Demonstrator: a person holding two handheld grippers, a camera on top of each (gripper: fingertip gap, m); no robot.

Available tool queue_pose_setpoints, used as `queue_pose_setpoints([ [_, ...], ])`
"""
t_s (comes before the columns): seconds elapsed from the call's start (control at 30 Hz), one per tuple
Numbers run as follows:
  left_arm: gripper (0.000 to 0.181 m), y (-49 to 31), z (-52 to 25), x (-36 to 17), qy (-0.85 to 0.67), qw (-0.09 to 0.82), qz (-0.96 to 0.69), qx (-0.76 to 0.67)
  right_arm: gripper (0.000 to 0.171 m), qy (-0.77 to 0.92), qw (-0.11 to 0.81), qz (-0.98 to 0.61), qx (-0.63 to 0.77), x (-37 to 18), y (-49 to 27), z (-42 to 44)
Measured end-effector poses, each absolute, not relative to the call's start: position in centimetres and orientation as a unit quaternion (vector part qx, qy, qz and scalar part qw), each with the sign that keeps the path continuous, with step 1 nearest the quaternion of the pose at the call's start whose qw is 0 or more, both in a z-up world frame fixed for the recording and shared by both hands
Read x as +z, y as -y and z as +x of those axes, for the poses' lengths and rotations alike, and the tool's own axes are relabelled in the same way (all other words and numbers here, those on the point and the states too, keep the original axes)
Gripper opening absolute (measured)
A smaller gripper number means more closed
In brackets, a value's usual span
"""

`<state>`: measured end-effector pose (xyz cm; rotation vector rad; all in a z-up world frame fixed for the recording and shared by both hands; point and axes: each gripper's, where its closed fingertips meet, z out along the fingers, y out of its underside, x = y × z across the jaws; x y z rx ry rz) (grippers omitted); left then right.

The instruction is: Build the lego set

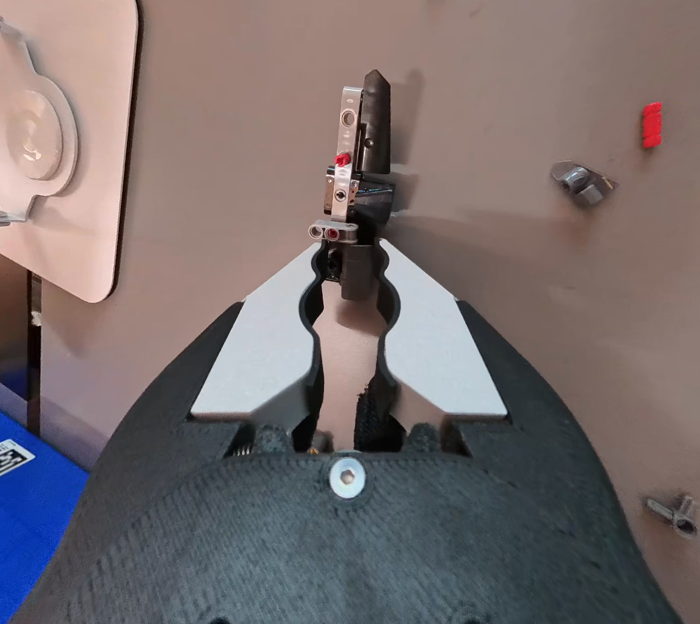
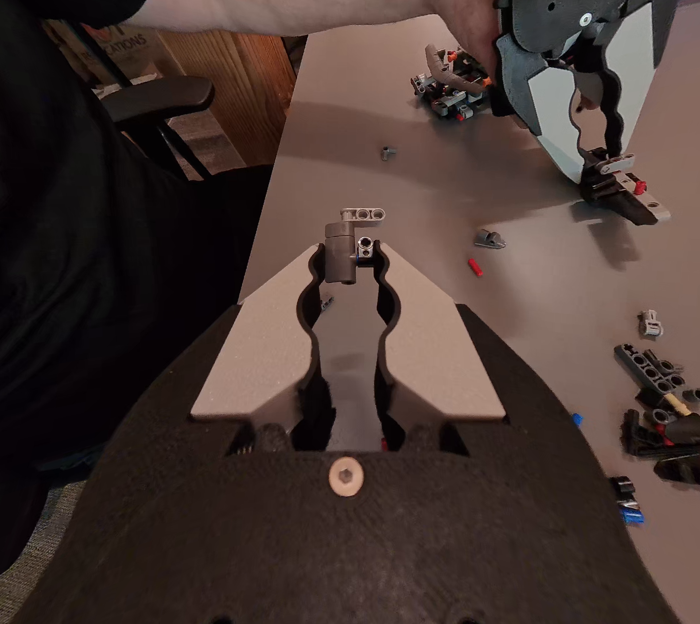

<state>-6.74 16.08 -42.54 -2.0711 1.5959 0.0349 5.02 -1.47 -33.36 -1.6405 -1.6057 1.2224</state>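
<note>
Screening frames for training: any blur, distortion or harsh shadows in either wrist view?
Left wrist view: held black-and-grey lego assembly sharp, table smeared beside it; clear plastic piece at left edge blurred; fisheye bends the edges. Right wrist view: grey lego subassembly in focus, loose dark lego pieces at right edge soft; broad soft shadows on the table.

Bare table (image 2: 378,120) lies between the chassis (image 2: 450,86) and the loose-part pile (image 2: 659,401).

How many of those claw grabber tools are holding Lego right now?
2. The left gripper clamps a black-and-grey assembly above the table; the right gripper pinches a small grey sub-assembly near the table's edge.
</note>
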Motion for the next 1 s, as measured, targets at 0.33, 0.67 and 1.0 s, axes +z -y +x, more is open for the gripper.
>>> queue_pose_setpoints([
  [0.33,0.021,-9.2,-8.5,-40.0,-0.609,0.236,-0.757,0.022,0.023,0.608,0.298,-0.626,0.387,-32.9,0.8,3.7],
  [0.67,0.021,3.3,-9.6,-40.8,-0.630,0.169,-0.758,0.023,0.023,0.656,0.277,-0.627,0.317,-36.3,3.2,-2.5],
  [1.0,0.021,6.5,-9.7,-42.3,-0.628,0.149,-0.763,0.006,0.023,0.678,0.228,-0.628,0.307,-40.3,5.9,-4.2],
])
